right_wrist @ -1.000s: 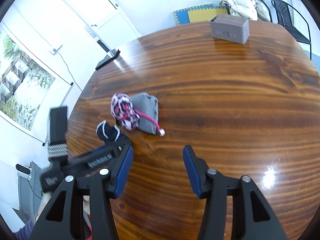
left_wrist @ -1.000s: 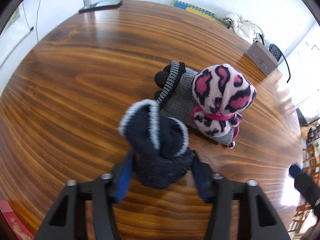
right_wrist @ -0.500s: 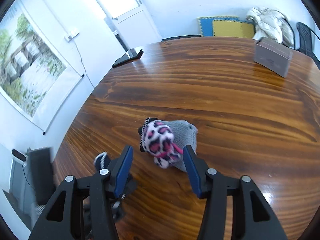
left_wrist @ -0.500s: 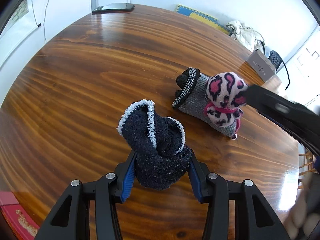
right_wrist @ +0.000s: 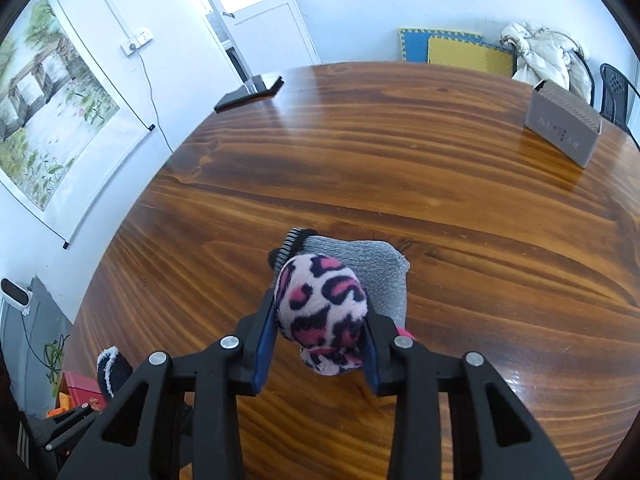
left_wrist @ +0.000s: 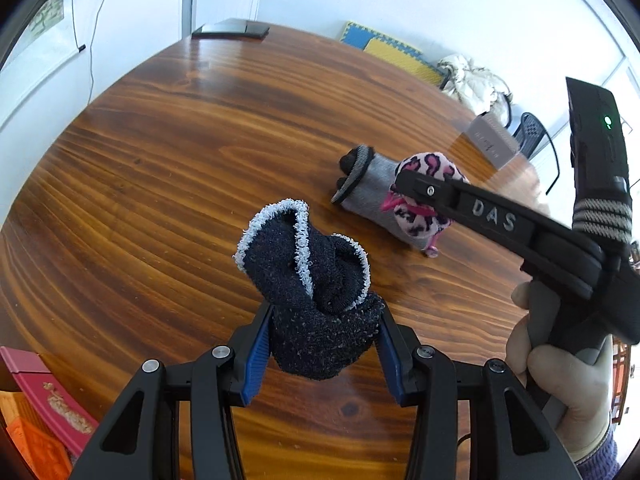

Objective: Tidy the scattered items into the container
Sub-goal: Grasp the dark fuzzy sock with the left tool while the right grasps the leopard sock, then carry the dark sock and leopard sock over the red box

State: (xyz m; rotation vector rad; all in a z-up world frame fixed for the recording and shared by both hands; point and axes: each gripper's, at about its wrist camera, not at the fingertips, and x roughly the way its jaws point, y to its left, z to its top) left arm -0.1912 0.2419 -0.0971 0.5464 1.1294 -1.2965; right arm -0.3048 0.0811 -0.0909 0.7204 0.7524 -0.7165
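A dark navy fuzzy sock (left_wrist: pixel 308 280) with a pale trim hangs above the wooden table (left_wrist: pixel 180 168), and my left gripper (left_wrist: pixel 322 320) is shut on it. A pink leopard plush bundle (right_wrist: pixel 320 300) lies on a grey sock (right_wrist: pixel 376 272) with a black striped cuff. My right gripper (right_wrist: pixel 320 320) is closing on the bundle, and its blue pads press both sides. In the left wrist view the right gripper (left_wrist: pixel 408 188) reaches in from the right over the bundle (left_wrist: pixel 424 166), held by a gloved hand (left_wrist: pixel 560 380). A grey box (right_wrist: pixel 560 132) stands at the table's far right.
A dark flat tablet (right_wrist: pixel 248 90) lies at the table's far left edge. Red and orange boxes (left_wrist: pixel 36 392) sit below the near left edge. Foam mats (right_wrist: pixel 460 50) and a chair with a white jacket (right_wrist: pixel 540 52) stand by the far wall.
The right gripper swung left over the pink leopard bundle and shut its pads on it. The left gripper lifted the navy sock off the table and drew back from the grey sock.
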